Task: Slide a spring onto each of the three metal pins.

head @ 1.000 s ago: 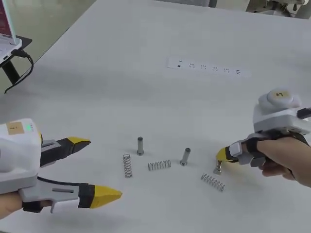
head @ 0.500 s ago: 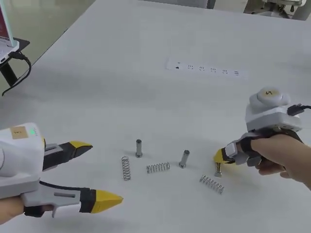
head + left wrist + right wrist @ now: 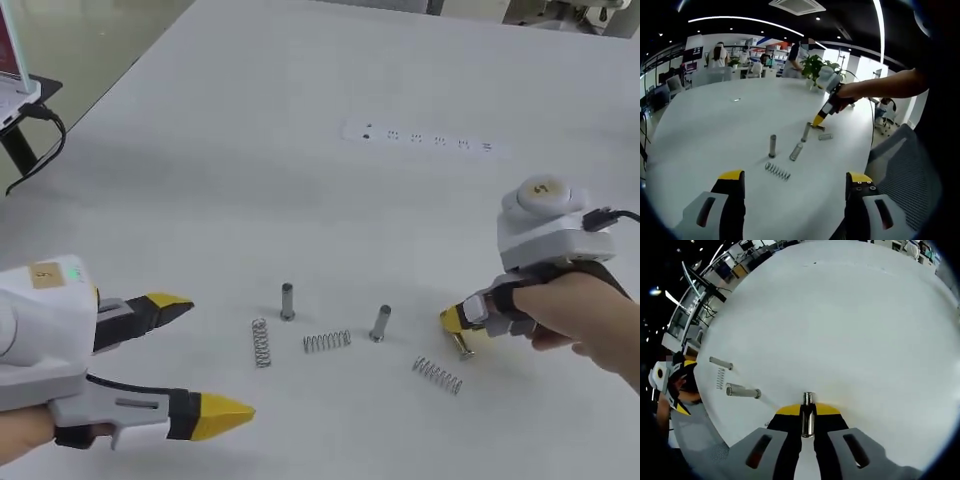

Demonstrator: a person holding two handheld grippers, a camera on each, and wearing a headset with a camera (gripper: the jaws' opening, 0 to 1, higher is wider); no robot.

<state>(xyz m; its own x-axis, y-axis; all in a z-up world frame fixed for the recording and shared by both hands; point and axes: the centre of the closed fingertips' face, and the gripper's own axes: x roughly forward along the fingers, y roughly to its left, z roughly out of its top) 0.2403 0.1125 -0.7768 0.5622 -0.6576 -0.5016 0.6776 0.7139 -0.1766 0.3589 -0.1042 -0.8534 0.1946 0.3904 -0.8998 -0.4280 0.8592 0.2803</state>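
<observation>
Two metal pins (image 3: 288, 300) (image 3: 381, 322) stand upright on the white table (image 3: 300, 200). Among them lie three springs (image 3: 261, 341) (image 3: 327, 341) (image 3: 437, 375). My right gripper (image 3: 455, 320) is shut on the third pin (image 3: 462, 345), which tilts just above the table beside the rightmost spring. In the right gripper view that pin (image 3: 807, 420) sticks out between the shut jaws. My left gripper (image 3: 200, 358) hovers open at the lower left, short of the springs. In the left gripper view its open jaws frame a spring (image 3: 777, 170) and a standing pin (image 3: 773, 145).
A white power strip (image 3: 425, 138) lies flat on the far side of the table. A laptop edge with a black cable (image 3: 40, 120) sits past the table's left edge. People and desks stand in the room behind (image 3: 720, 55).
The right gripper has shifted slightly and the pin in its jaws has gone from upright to tilted. The left gripper has stayed about where it was.
</observation>
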